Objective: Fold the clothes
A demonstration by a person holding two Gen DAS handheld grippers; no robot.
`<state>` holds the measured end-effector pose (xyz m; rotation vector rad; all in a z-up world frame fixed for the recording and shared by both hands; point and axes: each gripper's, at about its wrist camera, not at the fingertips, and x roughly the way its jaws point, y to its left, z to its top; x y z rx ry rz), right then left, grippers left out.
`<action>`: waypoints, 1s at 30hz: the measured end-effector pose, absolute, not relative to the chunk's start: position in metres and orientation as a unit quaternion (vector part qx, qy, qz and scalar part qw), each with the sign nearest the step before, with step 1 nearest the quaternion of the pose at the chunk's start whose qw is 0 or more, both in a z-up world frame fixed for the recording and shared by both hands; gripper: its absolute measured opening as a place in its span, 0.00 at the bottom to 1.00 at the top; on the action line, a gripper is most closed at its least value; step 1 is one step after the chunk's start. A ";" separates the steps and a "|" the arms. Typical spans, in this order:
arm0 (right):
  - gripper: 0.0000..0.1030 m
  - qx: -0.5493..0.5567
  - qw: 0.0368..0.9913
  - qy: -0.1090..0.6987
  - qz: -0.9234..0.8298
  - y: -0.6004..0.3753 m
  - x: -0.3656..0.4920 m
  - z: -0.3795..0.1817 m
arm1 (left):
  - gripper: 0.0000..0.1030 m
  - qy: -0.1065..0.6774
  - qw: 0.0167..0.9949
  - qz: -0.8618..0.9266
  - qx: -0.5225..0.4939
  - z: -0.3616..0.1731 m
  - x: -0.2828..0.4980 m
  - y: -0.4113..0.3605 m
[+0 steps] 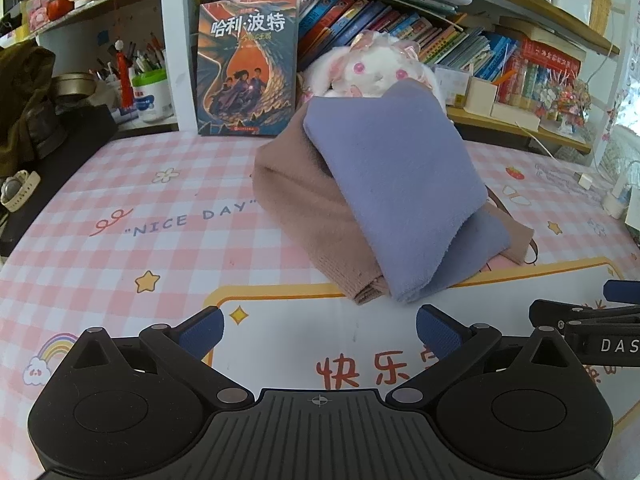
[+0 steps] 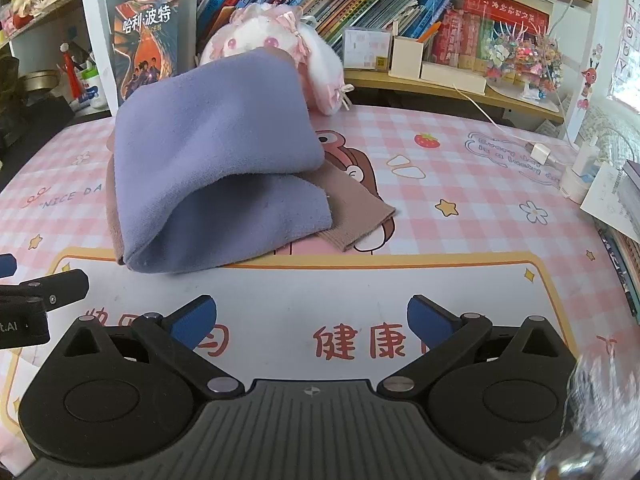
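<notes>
Clothes: we see two folded pieces stacked on the desk mat [image 1: 120,184], straight ahead of both our tongs and clear of them.
Left gripper [image 1: 318,330]: we hold it released, its blue-padded fingers [image 1: 202,330] spread wide with nothing between them, hovering above the white panel of the mat near the red printed characters.
Right gripper [image 2: 312,320]: we hold it released too, pads [image 2: 430,320] wide apart and gripping nothing, just beside the left one; each tool's black linkage shows at the edge of the other's view.
Purple cloth [image 1: 396,188]: folded over on itself, thick and soft, lying on top of the stack, its near edge reaching the yellow border of the white panel.
Brown garment [image 1: 308,216]: ribbed knit, folded, underneath the purple cloth; it sticks out on the left side and as a flat flap [image 2: 356,204] on the right.
Plush rabbit [image 1: 372,68]: white and pink, sitting right behind the stack, partly hidden by it.
Book [image 1: 246,64]: stands upright with its cover facing us, behind and left of the stack, against the shelf upright.
Bookshelf [image 2: 452,88]: a row of leaning books fills it behind the rabbit.
White charger [image 2: 540,152]: lies on the mat well to the right, its cable running up toward the shelf.
</notes>
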<state>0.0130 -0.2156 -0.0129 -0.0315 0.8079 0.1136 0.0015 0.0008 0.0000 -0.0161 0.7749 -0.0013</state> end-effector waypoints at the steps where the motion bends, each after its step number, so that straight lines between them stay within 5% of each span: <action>1: 1.00 -0.015 0.918 0.393 0.056 -0.215 0.014 -0.013 | 1.00 0.379 0.925 -0.001 -0.009 0.000 0.002 0.001; 30: 1.00 -0.014 0.914 0.401 0.059 -0.212 0.023 -0.010 | 1.00 0.388 0.922 0.000 -0.018 -0.004 0.010 0.007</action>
